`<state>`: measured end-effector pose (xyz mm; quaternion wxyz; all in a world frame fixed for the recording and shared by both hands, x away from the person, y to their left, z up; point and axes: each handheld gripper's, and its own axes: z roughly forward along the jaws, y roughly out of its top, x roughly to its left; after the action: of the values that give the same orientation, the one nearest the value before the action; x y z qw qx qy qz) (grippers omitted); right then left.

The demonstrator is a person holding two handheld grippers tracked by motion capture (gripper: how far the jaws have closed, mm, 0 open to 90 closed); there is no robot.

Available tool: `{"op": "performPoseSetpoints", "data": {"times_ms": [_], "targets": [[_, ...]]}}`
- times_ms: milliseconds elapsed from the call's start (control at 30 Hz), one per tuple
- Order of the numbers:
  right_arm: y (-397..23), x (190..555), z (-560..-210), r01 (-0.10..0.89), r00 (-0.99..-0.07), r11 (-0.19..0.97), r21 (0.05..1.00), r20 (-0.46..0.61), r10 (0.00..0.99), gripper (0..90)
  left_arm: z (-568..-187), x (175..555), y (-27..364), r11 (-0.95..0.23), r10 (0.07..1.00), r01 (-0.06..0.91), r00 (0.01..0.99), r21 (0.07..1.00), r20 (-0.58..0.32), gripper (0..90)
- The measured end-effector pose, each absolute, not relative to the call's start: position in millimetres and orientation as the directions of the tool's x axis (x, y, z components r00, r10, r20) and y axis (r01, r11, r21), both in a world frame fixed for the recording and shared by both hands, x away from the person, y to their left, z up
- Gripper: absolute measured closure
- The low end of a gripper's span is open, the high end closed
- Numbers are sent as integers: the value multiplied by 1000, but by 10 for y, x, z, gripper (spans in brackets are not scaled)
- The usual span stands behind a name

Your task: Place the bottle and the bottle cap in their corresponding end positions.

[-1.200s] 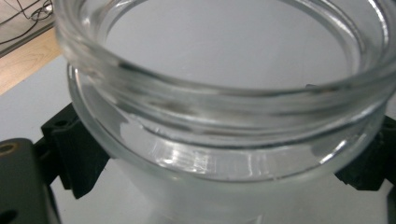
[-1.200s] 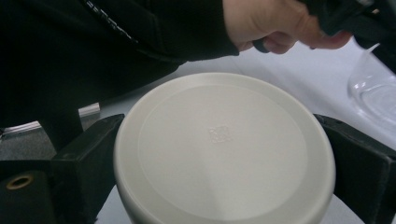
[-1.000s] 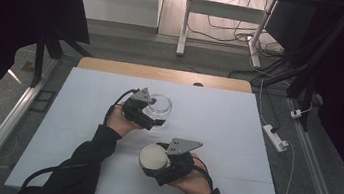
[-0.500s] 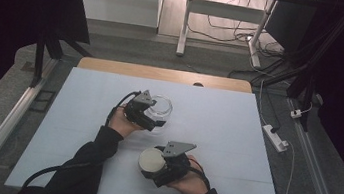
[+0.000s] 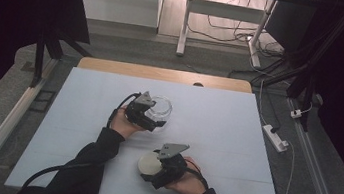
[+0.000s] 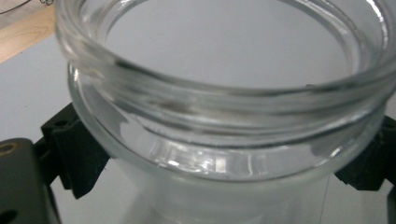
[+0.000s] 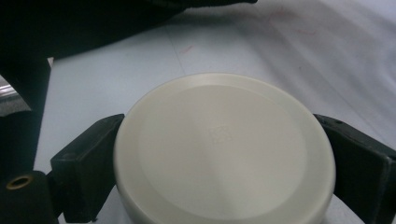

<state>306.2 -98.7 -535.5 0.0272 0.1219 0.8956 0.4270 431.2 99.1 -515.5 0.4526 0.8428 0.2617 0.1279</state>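
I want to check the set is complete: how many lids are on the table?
1. The white lid sits between the right claw's jaws near the table's front edge, apart from the open glass jar.

From above I see the white table [image 5: 235,135] bare to the right and along the far edge, so a gripper could pass freely there. The glass jar [image 5: 160,109], clamped by my left gripper [image 5: 149,117], blocks the middle. My right gripper [image 5: 158,168] with its cream lid [image 5: 150,163] blocks the near centre. The gap between the two looks passable, though I can't judge it well.
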Motion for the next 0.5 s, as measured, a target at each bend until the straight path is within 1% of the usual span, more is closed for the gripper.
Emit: {"op": "performPoseSetpoints", "data": {"times_ms": [200, 500], "targets": [[-925, 3057, -5387, 175, -972, 646, 743, 26, 233, 75, -5193, 4313, 963, -467, 549, 318, 836, 825, -12, 73], [-875, 3065, -5417, 171, -973, 690, 703, 10, 230, 73, -5233, 4317, 950, -477, 547, 315, 837, 821, -3, 72]]}}
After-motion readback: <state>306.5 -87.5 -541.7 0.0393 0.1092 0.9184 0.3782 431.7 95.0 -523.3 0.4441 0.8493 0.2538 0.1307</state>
